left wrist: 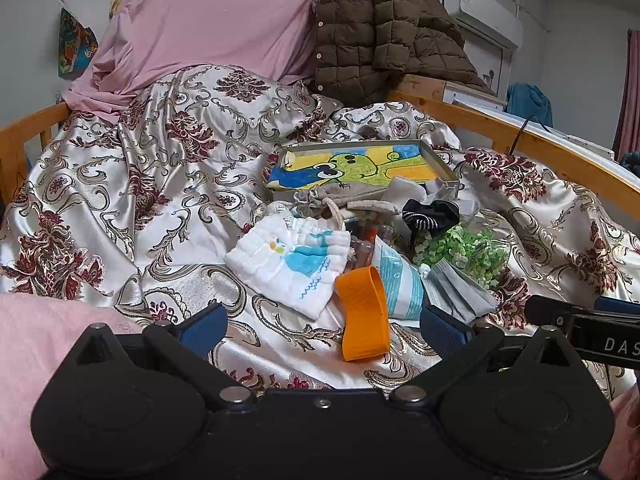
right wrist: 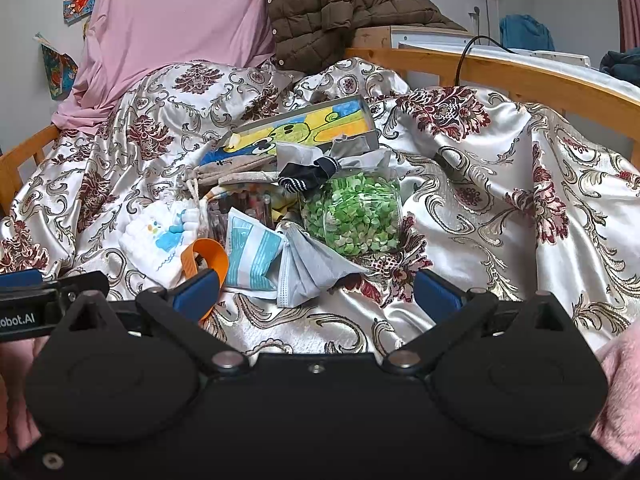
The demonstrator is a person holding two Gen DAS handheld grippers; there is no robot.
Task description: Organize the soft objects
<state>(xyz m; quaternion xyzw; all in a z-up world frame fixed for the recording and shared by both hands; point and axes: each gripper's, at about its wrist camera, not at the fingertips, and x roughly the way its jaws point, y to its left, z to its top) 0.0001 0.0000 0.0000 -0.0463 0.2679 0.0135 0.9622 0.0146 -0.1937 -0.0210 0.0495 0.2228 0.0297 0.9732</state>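
White whale-print cloth (left wrist: 290, 264) lies crumpled beside grey face mask (left wrist: 460, 292) and striped sock (left wrist: 430, 214).

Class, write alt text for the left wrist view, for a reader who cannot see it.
An open left gripper hovers over a patterned satin bedspread before a small pile: a white whale-print cloth, an orange strap, a grey face mask and a bag of green pieces. Behind them lies a tray with a frog drawing.
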